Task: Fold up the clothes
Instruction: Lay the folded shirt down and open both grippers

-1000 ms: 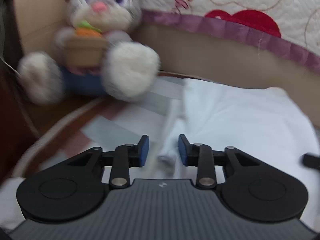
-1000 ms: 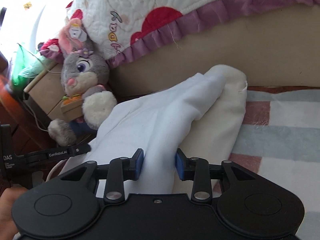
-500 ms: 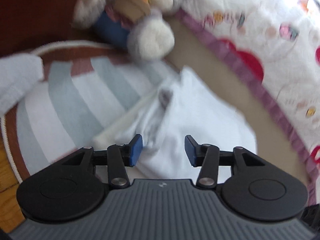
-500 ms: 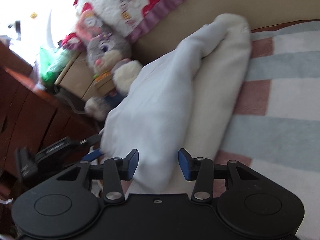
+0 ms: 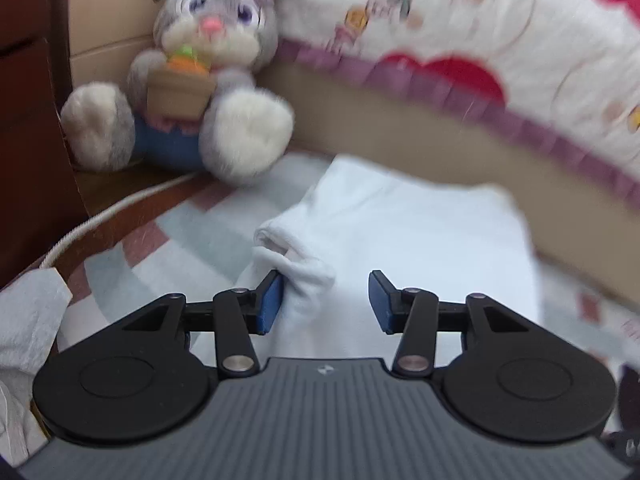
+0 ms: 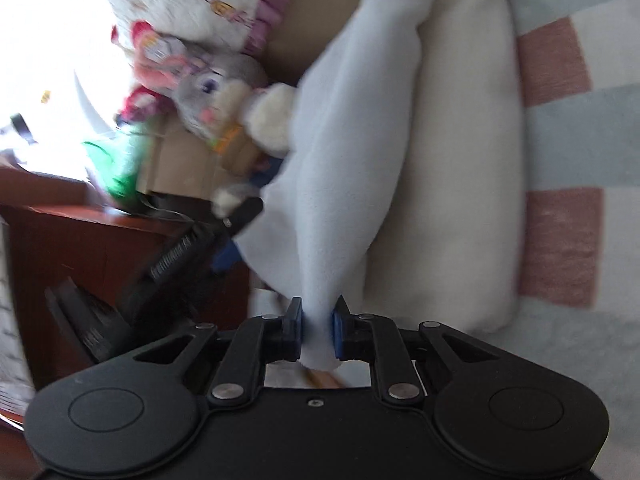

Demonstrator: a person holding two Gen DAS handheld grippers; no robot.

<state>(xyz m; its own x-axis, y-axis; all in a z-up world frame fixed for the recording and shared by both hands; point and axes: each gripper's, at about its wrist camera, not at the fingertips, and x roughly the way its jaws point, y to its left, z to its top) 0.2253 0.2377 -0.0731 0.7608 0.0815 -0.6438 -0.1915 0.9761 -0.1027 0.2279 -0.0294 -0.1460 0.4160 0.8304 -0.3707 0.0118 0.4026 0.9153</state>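
On the striped rug, beside a plush rabbit, a white garment is spread. Its bunched edge is clamped by the right hand-held gripper and lifted; the left hand-held gripper is held wide over a rumpled fold.

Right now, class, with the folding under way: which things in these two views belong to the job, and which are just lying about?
Part of the job:
- white garment
- right gripper, fingers shut on the garment's edge
- left gripper, fingers open around a bunched corner

Just lying about:
- stuffed rabbit
- quilt
- striped rug
- cardboard box
- crumpled white cloth
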